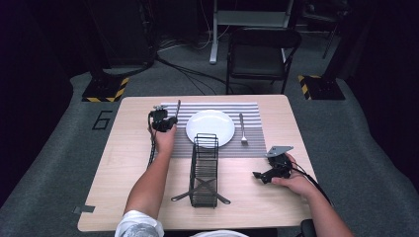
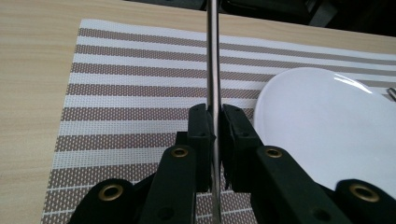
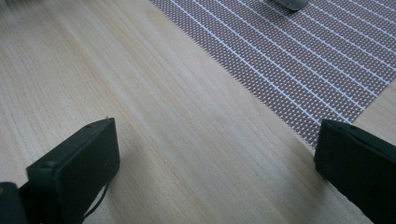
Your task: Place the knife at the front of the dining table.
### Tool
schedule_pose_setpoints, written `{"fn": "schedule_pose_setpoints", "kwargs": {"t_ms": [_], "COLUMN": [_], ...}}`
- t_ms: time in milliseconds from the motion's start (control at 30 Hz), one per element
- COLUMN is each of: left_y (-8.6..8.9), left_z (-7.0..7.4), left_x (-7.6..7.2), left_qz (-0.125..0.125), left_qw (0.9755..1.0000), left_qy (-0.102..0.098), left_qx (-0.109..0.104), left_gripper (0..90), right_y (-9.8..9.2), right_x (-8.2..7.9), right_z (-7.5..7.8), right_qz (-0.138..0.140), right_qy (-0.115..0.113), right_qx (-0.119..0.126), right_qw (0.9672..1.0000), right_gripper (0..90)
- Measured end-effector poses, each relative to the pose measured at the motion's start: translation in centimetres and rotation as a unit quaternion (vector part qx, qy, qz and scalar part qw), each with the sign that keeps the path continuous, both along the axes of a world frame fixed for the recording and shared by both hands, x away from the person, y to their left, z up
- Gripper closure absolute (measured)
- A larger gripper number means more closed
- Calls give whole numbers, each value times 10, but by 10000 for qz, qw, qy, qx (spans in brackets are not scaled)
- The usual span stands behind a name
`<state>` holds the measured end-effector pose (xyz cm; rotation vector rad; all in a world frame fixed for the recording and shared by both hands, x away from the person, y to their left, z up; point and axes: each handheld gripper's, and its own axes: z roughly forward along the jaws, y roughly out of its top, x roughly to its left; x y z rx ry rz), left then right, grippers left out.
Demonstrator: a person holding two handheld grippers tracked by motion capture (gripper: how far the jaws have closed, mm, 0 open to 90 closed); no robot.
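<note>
Left gripper [image 2: 215,122] pinches a knife [image 2: 213,60] upright over the placemat [image 2: 140,93], at the plate's [image 2: 327,121] 9 o'clock, likely to set it. Right gripper [image 3: 217,163] gapes, idle, at 4 o'clock.

**Legible markings: one numeral**

A single dark numeral "6" [image 1: 102,120] stands on the grey floor [image 1: 59,148], just beside the left edge of the bench [image 1: 131,148], seen in the high view. No other text, label or brand is readable on any item. The yellow-and-black hazard stripes [image 1: 104,94] on the stand bases carry no lettering.
</note>
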<state>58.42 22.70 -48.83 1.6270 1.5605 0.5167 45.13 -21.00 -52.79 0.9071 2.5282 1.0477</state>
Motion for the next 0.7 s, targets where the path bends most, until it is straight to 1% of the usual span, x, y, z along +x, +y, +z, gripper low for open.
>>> {"fn": "schedule_pose_setpoints", "kwargs": {"t_ms": [33, 67, 133, 267, 367, 533, 633, 700], "left_y": [-1, -1, -2, -3, -3, -2, -2, -2], "left_z": [-1, -2, -5, -9, -14, -18, -21, -24], "left_x": [1, 2, 5, 10, 14, 19, 20, 22], "left_qz": [65, 120, 268, 369, 497, 519, 546, 629], "left_qw": [10000, 9999, 9996, 9993, 9986, 9984, 9982, 9974], "left_qy": [-20, 11, 62, 98, 171, 180, 208, 294], "left_qx": [27, 16, -60, -48, -109, -135, -114, -208], "left_gripper": [827, 827, 827, 827, 827, 826, 826, 826], "right_y": [0, 0, 0, 0, 0, 0, 0, 0], "right_x": [0, 0, 0, 0, 0, 0, 0, 0], "right_z": [0, 0, 0, 0, 0, 0, 0, 0], "right_qz": [-2, -5, -10, -7, -4, -7, -9, -4], "right_qy": [-2, -2, 0, -1, -2, 0, 0, -2], "right_qx": [1, 3, 6, 4, 4, 4, 6, 4], "right_qw": [10000, 10000, 10000, 10000, 10000, 10000, 10000, 10000], "right_gripper": [0, 0, 0, 0, 0, 0, 0, 0]}}
